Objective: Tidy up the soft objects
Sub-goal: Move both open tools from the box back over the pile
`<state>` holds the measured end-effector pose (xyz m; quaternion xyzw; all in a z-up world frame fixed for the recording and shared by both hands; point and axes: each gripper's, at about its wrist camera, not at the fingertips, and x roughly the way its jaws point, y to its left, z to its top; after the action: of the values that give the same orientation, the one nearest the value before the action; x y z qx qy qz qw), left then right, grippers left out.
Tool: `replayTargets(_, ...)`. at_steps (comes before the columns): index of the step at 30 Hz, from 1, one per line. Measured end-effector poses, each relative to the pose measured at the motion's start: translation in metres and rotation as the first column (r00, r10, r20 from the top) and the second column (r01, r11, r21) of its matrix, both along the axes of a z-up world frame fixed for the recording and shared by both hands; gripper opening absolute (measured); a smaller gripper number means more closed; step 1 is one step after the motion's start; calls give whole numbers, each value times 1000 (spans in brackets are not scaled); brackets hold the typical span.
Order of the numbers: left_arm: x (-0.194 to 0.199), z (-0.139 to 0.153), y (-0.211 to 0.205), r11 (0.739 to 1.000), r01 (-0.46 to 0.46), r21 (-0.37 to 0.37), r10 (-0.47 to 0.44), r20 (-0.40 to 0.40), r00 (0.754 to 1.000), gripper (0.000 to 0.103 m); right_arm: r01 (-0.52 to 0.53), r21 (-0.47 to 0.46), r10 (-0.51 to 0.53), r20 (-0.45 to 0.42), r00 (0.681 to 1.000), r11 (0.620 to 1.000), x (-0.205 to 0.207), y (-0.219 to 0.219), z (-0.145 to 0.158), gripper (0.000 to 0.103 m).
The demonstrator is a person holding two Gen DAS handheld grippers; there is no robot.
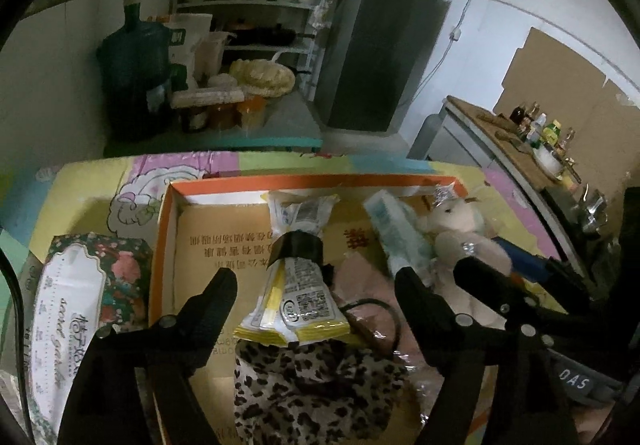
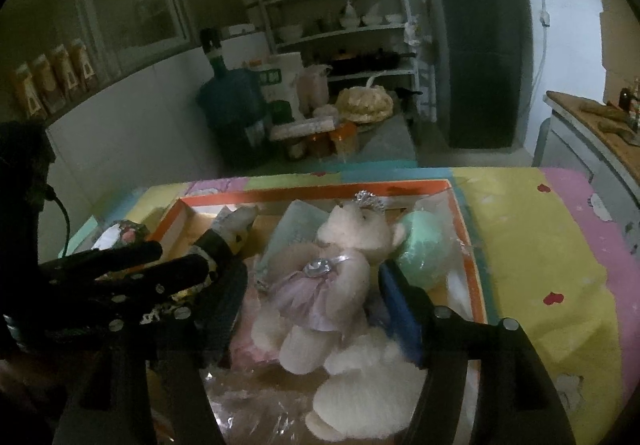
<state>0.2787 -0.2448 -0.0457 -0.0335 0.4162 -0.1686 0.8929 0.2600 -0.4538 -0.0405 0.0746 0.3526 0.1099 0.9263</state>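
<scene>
An orange-rimmed cardboard box [image 1: 172, 229] lies on a colourful mat. In it are a yellow-and-white packet with a black band [image 1: 298, 277], a leopard-print soft item [image 1: 316, 385], a pale blue tissue pack [image 1: 396, 233] and a cream teddy bear with a crown [image 1: 460, 229]. My left gripper [image 1: 316, 285] is open, its fingers either side of the packet, touching nothing. In the right wrist view my right gripper [image 2: 316, 293] is open around the bear [image 2: 332, 281]. A mint green round item [image 2: 424, 249] lies beside the bear inside the box [image 2: 472, 269].
A floral tissue pack [image 1: 76, 301] lies on the mat left of the box. Behind stand a water jug [image 1: 134, 73], shelves with dishes [image 1: 256, 1], a dark fridge [image 1: 380, 45] and a counter with bottles [image 1: 536, 133]. Crinkled clear plastic [image 2: 256, 405] lies under the bear.
</scene>
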Motion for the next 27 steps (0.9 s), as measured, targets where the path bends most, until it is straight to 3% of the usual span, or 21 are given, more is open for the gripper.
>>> replayTargets(10,-18,22,6,1000,1,-17,1,70,998,81,7,12,-7,56,998,1000,-29,4,18,70)
replayTargets(16,-37,34,16,999,-35,14,32,154,987,81,5,7,-6,88,996,1000,-52,10,27,70)
replayTargets(27,-67,46,47,994,-109,27,100,236,967,81,-25,-32,30,144,989,999,-89,53,36,70)
